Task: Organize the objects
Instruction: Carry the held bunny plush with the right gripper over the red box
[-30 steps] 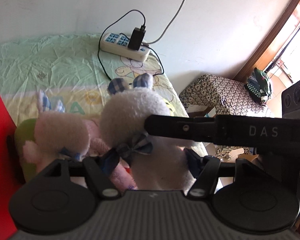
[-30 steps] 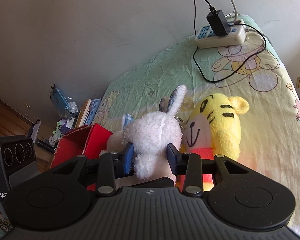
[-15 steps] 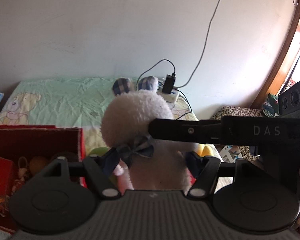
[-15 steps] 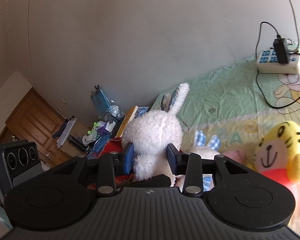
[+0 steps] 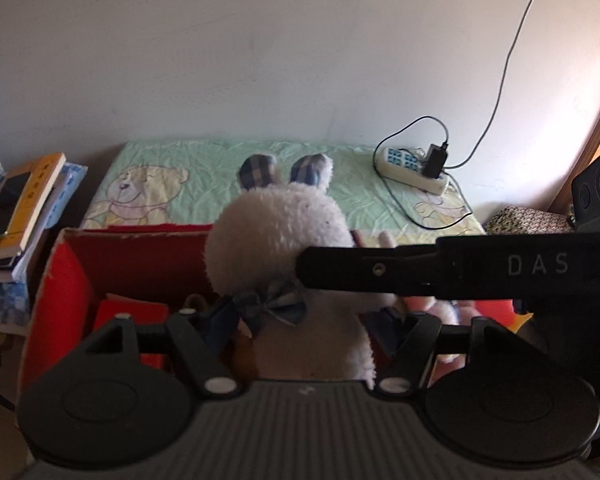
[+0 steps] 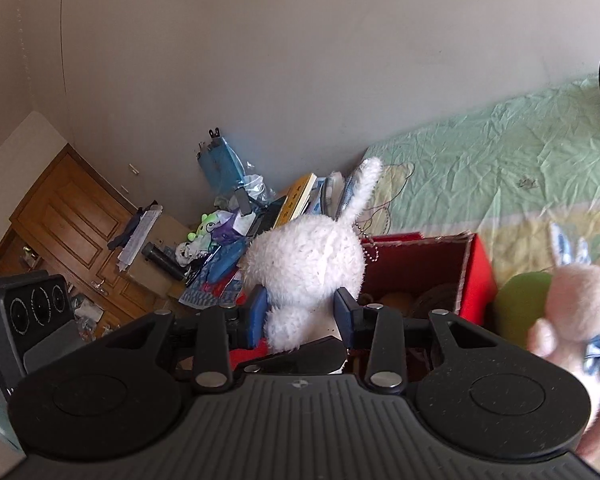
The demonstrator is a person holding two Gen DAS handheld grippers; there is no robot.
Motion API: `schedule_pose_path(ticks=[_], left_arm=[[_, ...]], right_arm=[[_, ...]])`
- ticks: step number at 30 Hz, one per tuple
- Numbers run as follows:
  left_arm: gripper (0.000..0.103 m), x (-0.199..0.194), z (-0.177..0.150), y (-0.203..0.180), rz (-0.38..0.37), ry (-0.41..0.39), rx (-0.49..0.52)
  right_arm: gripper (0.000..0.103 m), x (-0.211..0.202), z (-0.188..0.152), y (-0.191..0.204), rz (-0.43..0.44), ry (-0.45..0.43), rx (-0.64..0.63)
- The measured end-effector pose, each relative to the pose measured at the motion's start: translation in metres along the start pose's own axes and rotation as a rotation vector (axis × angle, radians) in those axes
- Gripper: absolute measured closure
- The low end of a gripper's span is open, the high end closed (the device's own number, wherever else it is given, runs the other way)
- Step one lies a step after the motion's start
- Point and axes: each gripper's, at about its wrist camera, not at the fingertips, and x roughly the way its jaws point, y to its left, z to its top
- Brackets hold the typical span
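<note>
A white plush with plaid ears and a plaid bow sits between the fingers of my left gripper, which is shut on its body. It hangs over the open red cardboard box. In the right wrist view my right gripper is shut on a white long-eared rabbit plush, its blue pads pressing the plush's lower body. This plush is above the left part of the red box. The box holds a red item and brown round things.
A pink rabbit plush and a green object lie on the bed right of the box. A power strip with cables rests at the bed's far right. Stacked books and clutter stand left of the box. A black bar marked DAS crosses the left wrist view.
Both grippers have swung left with their plushes, from above the toys on the bed to above the red box. The yellow tiger plush has left the right wrist view.
</note>
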Motion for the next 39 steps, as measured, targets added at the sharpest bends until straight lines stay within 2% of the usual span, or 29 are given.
schedule_pose_path(ticks=[8, 16, 21, 25, 27, 31, 35, 37, 39], left_arm=[[0.035, 0.014, -0.018, 0.070, 0.084, 0.095, -0.008], [0.035, 0.025, -0.027, 0.103, 0.145, 0.134, 0.038], [0.036, 0.024, -0.031, 0.112, 0.154, 0.141, 0.048], [0.032, 0.017, -0.033, 0.114, 0.157, 0.115, 0.065], [0.034, 0.016, -0.034, 0.114, 0.171, 0.107, 0.072], [0.034, 0.019, -0.038, 0.119, 0.154, 0.128, 0.045], [0.034, 0.021, -0.043, 0.112, 0.183, 0.124, 0.070], [0.033, 0.022, -0.045, 0.111, 0.174, 0.127, 0.069], [0.029, 0.020, -0.046, 0.110, 0.157, 0.127, 0.056]], right_arm=[[0.064, 0.071, -0.016, 0.012, 0.005, 0.096, 0.138], [0.064, 0.109, -0.027, 0.015, -0.011, 0.144, 0.230], [0.064, 0.132, -0.030, 0.018, -0.036, 0.177, 0.271], [0.064, 0.146, -0.034, 0.016, -0.047, 0.211, 0.311], [0.064, 0.149, -0.036, 0.017, -0.033, 0.222, 0.322], [0.063, 0.150, -0.036, 0.019, -0.051, 0.228, 0.300], [0.059, 0.148, -0.035, 0.022, -0.069, 0.226, 0.265], [0.059, 0.143, -0.034, 0.024, -0.085, 0.210, 0.229], [0.058, 0.137, -0.034, 0.025, -0.097, 0.195, 0.199]])
